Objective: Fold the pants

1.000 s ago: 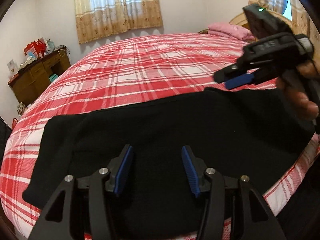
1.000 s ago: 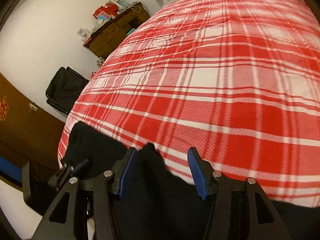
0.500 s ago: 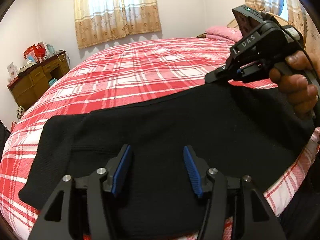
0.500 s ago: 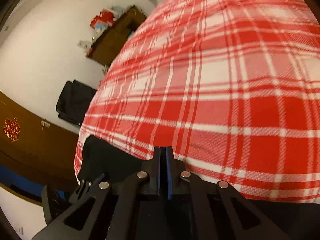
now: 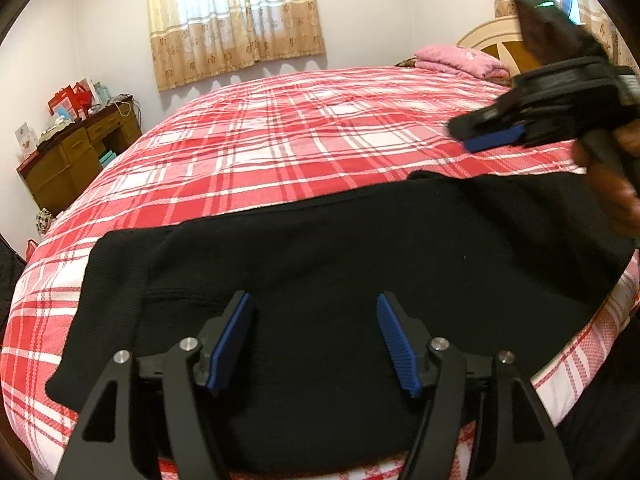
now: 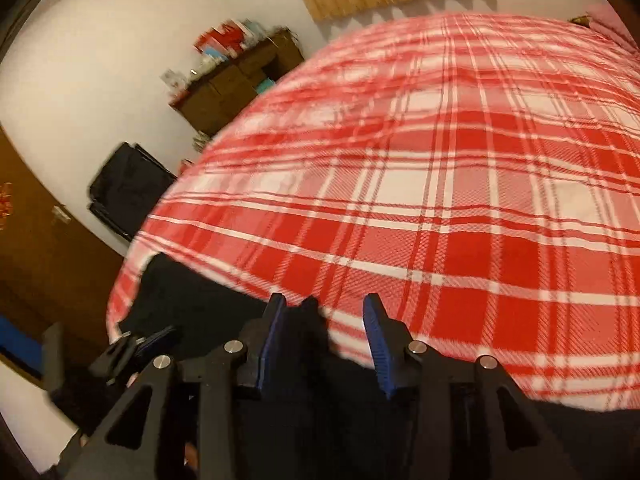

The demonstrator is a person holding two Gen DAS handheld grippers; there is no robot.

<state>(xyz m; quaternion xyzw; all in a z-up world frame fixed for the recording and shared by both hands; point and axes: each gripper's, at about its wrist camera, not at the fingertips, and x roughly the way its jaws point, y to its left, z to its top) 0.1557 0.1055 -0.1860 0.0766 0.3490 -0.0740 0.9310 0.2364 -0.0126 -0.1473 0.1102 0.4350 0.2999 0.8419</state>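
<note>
I see the plaid bed (image 5: 304, 148) with the black pants (image 5: 360, 264) flat along its near edge; my left gripper (image 5: 314, 338) tilts down over them, jaws widening, nothing clamped; my right gripper (image 6: 324, 330) angles down at the far edge, releasing, cloth peak between unpressed pads

1. The pants (image 5: 340, 264) are matt black knit cloth.
2. The bedspread (image 5: 280, 148) is woven red-and-white plaid cloth.
3. The desk (image 5: 76, 156) is brown wood.
4. The curtain (image 5: 236, 20) is thin patterned cloth.
</note>
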